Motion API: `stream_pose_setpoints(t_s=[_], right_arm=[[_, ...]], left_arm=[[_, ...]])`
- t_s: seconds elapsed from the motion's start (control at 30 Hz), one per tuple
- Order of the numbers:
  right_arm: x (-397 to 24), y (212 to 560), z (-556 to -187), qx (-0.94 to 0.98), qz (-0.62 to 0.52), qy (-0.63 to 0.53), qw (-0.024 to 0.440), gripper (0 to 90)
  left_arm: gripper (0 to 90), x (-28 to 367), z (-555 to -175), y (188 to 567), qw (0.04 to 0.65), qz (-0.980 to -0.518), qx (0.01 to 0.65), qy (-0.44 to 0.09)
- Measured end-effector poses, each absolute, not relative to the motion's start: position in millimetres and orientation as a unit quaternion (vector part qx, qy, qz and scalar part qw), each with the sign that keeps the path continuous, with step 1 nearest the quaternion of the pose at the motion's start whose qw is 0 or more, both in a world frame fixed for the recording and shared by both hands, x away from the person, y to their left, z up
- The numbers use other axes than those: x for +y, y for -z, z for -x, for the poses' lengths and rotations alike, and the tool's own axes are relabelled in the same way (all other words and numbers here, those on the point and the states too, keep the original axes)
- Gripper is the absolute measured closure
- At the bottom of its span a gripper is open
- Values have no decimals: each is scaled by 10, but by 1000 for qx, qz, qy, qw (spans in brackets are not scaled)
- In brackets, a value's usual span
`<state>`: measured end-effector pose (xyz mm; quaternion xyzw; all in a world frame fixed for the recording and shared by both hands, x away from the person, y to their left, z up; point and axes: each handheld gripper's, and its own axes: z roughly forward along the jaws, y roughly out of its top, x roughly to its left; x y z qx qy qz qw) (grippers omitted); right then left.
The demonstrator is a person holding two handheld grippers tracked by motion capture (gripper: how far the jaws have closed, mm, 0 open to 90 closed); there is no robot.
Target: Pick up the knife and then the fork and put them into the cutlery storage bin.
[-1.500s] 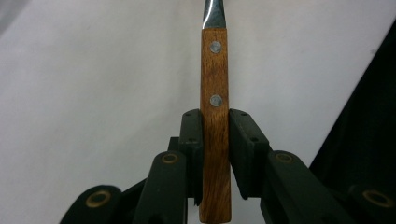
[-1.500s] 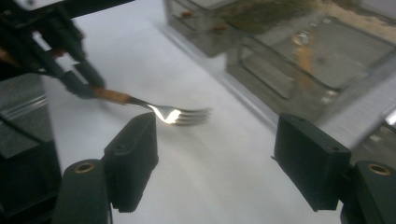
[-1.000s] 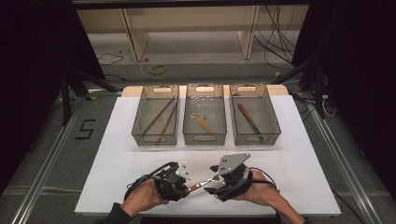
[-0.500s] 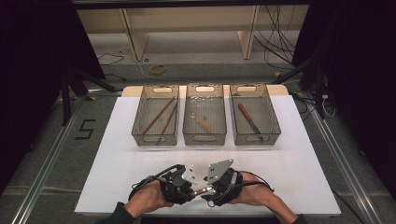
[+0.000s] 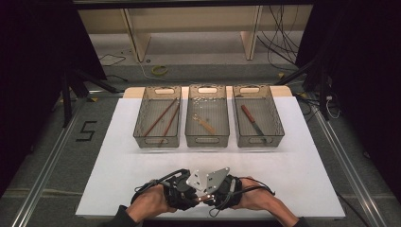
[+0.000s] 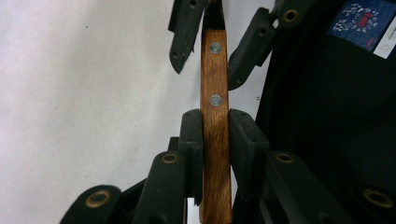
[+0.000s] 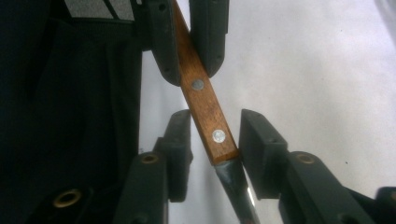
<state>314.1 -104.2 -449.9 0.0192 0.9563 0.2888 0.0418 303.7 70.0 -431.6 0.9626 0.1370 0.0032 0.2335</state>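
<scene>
Wooden-handled knife (image 6: 215, 116) is held level at the table's near edge, axis left-right between grippers. Left gripper (image 6: 215, 133) is clamped on the handle; right gripper (image 7: 215, 140) has been closing around the blade end, pads not yet touching.

Bare table (image 5: 118, 156) near; three bins (image 5: 207, 116) farther back.

Three clear bins (image 5: 207, 140) sit side by side mid-frame on the white table (image 5: 118, 165). Left bin holds chopsticks (image 5: 161, 119), middle one a wooden utensil (image 5: 204, 124), right one a knife (image 5: 250, 120). Cables (image 5: 276, 45) trail across the floor, upper right.
</scene>
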Motion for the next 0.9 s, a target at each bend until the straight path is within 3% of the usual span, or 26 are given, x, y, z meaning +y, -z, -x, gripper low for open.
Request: stream_pose_setpoints(t_s=[0.47,0.7,0.9], right_arm=[[-1042,4525,-3084,959,25,-279,38,780],[-1127,4475,-3130,960,8,-276,46,781],[-1274,4427,-3246,957,-30,-279,68,781]], left_arm=[[709,741,-3034,4300,259,-957,126,-3],[398,876,-3140,4238,297,-939,174,-20],[307,1070,-3272,4233,346,-908,230,-50]])
